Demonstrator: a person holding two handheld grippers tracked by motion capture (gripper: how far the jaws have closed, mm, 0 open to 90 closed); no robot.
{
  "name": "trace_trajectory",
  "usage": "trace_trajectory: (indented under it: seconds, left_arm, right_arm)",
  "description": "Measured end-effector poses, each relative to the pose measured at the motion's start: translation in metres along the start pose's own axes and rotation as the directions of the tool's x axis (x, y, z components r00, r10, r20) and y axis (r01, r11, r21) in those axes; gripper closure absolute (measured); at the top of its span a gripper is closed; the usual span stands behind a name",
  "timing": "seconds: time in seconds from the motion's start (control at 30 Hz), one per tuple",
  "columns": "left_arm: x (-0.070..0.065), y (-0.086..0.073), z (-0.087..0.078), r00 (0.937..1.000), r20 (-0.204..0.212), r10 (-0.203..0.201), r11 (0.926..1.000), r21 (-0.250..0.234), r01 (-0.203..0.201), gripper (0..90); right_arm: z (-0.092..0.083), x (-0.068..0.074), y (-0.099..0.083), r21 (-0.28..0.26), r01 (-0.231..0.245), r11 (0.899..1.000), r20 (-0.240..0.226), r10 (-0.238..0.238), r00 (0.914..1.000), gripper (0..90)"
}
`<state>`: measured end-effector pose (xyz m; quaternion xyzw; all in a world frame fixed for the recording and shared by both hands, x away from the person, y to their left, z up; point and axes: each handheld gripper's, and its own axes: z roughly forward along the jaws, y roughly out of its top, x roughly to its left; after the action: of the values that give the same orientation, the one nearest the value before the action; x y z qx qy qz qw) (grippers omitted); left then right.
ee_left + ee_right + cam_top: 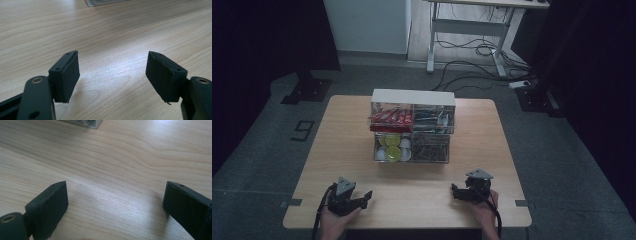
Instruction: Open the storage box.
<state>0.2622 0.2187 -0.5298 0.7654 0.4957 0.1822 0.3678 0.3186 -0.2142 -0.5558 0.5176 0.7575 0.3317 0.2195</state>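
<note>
A clear drawer organiser with a white top stands mid-table; its compartments hold red packets, yellow-green and white round items, and dark small parts. My left gripper rests near the front left edge of the table, held in a hand, its jaws open. In the left gripper view the left gripper has only bare wood between its black pads. My right gripper sits at the front right, also hand-held. The right gripper is open wide over bare wood in its own view. Both lie well short of the organiser.
The wooden table has bare wood on both sides of the organiser. A corner of the organiser shows at the top of the right gripper view. Behind the table stand a white desk frame, floor cables and dark stands.
</note>
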Motion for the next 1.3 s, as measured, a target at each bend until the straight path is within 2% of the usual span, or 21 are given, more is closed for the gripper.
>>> trace_trajectory:
  seconds: [0.37, 0.53, 0.7, 0.97, 1.3]
  left_arm:
    - [0.0, 0.0, -0.002, 0.9999, 0.008, -0.011, 0.9999, 0.004, 0.011, 27.2]
    - [-0.001, 0.0, -0.004, 0.9995, 0.018, -0.025, 0.9997, -0.002, 0.025, 27.2]
    - [-0.001, 0.001, -0.005, 0.9996, 0.018, -0.024, 0.9997, -0.006, 0.024, 27.3]
    - [-0.001, 0.001, -0.004, 0.9996, 0.018, -0.023, 0.9997, 0.002, 0.023, 27.3]
    - [-0.005, 0.003, -0.004, 0.9998, 0.018, -0.012, 0.9999, -0.001, 0.012, 27.3]
  right_arm:
    - [-0.009, 0.0, -0.006, -0.037, -0.036, 0.999, 0.027, 0.037, 0.999, 26.4]
    - [-0.011, -0.003, -0.006, -0.054, -0.074, 0.996, -0.003, 0.074, 0.9972, 34.5]
    - [-0.02, -0.007, -0.005, -0.094, -0.084, 0.992, -0.037, 0.081, 0.996, 45.2]
    - [-0.037, -0.013, -0.001, -0.183, -0.1, 0.978, -0.072, 0.088, 0.9935, 61.5]
    - [-0.057, -0.007, 0.009, -0.272, -0.093, 0.958, -0.117, 0.063, 0.9912, 82.8]
